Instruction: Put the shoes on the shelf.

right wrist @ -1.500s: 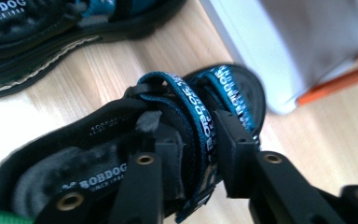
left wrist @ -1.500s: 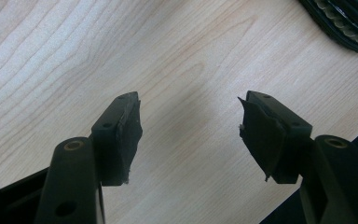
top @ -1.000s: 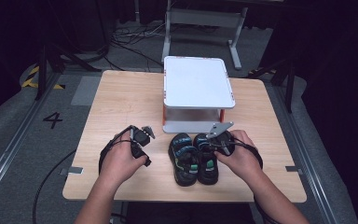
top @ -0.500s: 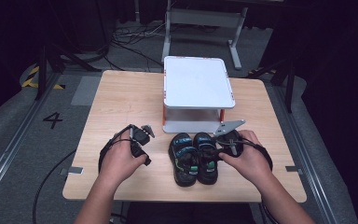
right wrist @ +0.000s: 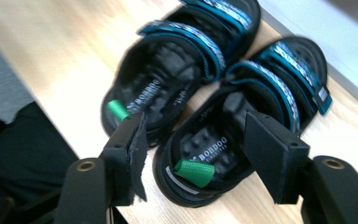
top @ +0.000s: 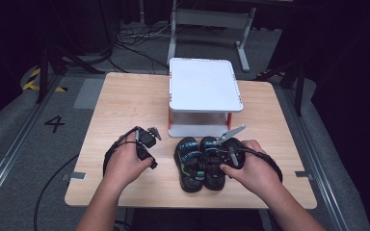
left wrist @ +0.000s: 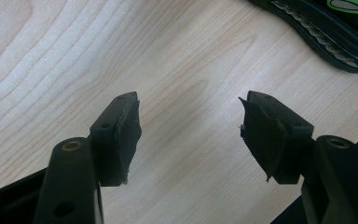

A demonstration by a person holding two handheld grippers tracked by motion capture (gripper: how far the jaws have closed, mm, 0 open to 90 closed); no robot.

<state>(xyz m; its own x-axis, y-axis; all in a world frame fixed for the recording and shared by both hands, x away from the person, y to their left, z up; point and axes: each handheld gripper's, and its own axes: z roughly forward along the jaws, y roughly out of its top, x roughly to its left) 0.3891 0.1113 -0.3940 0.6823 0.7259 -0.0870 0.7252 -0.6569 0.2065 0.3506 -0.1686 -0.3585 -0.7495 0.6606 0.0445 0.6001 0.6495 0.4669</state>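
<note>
- My two forearms came in from the near edge of the light wooden table (top: 125, 103), one hand on each gripper.
- My left gripper (top: 147, 144) sat on the near left part of the table, left of the sandals. In the left gripper view its black fingers (left wrist: 121, 135) stood wide apart over bare wood, holding nothing, with the edge of a sandal sole at the far right corner.
- My right gripper (top: 221, 154) hovered at the near end of the right sandal (top: 215, 161), my hand just right of the pair.
- In the right gripper view its fingers (right wrist: 270, 156) were spread apart, one to each side of that sandal's heel; I could not tell whether they touched it.
- The left sandal (top: 189, 163) lay just beside the right one, both black with blue straps and a green tab at the heel, toes pointing away from me.
- Just beyond the sandals stood a small white two-tier stand (top: 204, 84) with red legs, at the middle of the table.
- Beyond the far edge, grey floor with cables (top: 135, 41) and a metal frame (top: 207, 21).
</note>
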